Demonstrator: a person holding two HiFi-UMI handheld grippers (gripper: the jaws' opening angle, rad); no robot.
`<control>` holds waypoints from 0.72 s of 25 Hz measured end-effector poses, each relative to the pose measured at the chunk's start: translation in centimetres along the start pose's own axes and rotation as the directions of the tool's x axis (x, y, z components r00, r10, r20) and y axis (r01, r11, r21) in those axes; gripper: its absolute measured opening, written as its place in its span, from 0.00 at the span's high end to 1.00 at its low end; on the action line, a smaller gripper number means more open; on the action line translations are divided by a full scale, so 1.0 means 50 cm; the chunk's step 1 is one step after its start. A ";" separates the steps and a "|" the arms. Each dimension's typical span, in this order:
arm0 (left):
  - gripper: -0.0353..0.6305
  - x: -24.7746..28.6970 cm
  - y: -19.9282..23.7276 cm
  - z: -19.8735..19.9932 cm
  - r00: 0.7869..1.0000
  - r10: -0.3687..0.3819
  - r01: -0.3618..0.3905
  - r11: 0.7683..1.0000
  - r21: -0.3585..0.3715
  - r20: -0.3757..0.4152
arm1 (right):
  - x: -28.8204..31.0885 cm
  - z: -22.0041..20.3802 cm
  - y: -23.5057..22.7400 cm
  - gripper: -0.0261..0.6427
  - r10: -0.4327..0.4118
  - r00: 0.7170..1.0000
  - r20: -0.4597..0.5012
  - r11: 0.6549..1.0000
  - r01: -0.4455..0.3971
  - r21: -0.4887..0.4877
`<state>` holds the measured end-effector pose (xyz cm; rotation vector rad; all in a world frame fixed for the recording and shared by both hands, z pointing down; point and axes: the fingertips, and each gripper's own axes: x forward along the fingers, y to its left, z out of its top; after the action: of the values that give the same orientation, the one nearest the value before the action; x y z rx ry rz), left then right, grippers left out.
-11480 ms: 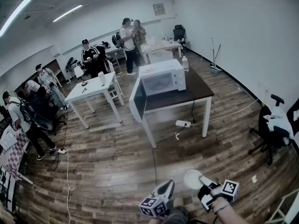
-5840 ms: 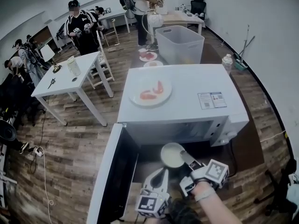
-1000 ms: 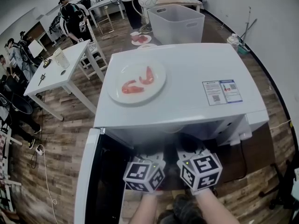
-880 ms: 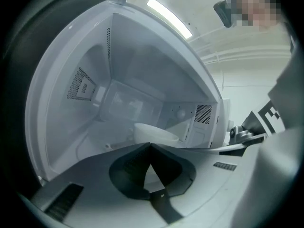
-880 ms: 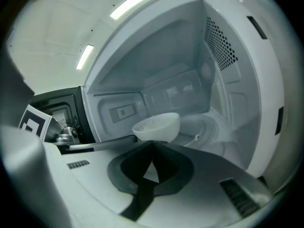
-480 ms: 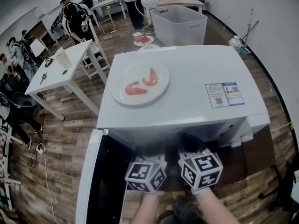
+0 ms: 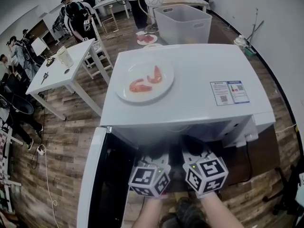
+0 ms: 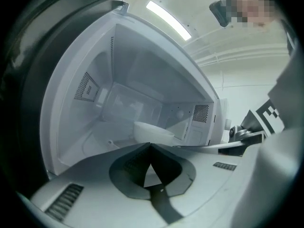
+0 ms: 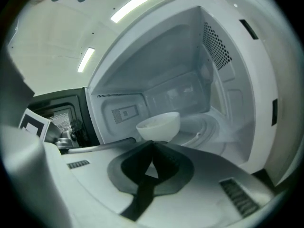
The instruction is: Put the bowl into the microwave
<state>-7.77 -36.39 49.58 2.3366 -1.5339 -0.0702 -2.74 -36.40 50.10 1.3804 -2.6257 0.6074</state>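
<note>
The white microwave (image 7: 199,113) stands with its door (image 7: 92,175) swung open to the left. Both grippers reach into its mouth; the head view shows only their marker cubes, left (image 7: 149,180) and right (image 7: 205,175). The white bowl (image 9: 159,124) is upright inside the cavity, left of the glass turntable (image 9: 204,129). My right gripper (image 9: 153,143) is shut, its tips meeting the bowl's near side. My left gripper (image 8: 151,145) is shut on nothing, pointing at the bowl (image 8: 152,132) from its left. The bowl's base is hidden behind the jaws.
A white plate with red food (image 7: 144,81) lies on the microwave's top, beside a label (image 7: 230,92). A grey plastic bin (image 7: 183,23) stands behind the microwave, a white table (image 7: 57,75) to the left. Several people (image 7: 76,15) stand at the back.
Both marker cubes stay at the microwave's mouth. The head view has shifted slightly; nothing was taken or let go.
</note>
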 end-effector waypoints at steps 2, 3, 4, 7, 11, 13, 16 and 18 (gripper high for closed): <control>0.95 -0.008 -0.001 -0.002 1.000 0.003 -0.003 1.000 0.005 0.004 | -0.007 -0.003 0.004 0.95 0.021 1.000 0.006 1.000 -0.021 0.004; 0.95 -0.012 -0.001 -0.003 1.000 0.005 -0.005 1.000 0.005 0.007 | -0.010 -0.003 0.007 0.95 0.032 0.999 0.010 0.999 -0.032 0.004; 0.95 -0.016 -0.003 -0.003 1.000 0.005 -0.005 1.000 0.004 0.010 | -0.013 -0.003 0.010 0.95 0.041 0.999 0.015 0.999 -0.041 0.003; 0.95 -0.026 -0.015 -0.006 1.000 -0.001 0.001 1.000 0.011 0.018 | -0.025 -0.002 0.018 0.95 0.058 0.998 0.037 0.998 -0.059 0.017; 0.95 -0.043 -0.035 -0.012 1.000 -0.010 0.009 1.000 0.015 0.021 | -0.050 0.001 0.031 0.96 0.070 0.996 0.057 0.997 -0.072 0.027; 0.95 -0.055 -0.045 -0.012 1.000 -0.015 0.015 1.000 0.013 0.023 | -0.062 -0.002 0.038 0.96 0.075 0.996 0.051 0.997 -0.076 0.013; 0.95 -0.077 -0.065 -0.007 0.999 -0.022 0.021 1.000 0.015 0.031 | -0.083 -0.004 0.052 0.96 0.090 0.995 0.043 0.996 -0.090 0.005; 0.95 -0.090 -0.075 -0.003 0.999 -0.025 0.024 1.000 0.017 0.035 | -0.098 0.000 0.061 0.96 0.098 0.994 0.045 0.995 -0.098 0.006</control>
<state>-6.28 -30.95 47.88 2.3796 -1.5278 -0.1054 -2.37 -31.09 47.83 1.2882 -2.7431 0.6066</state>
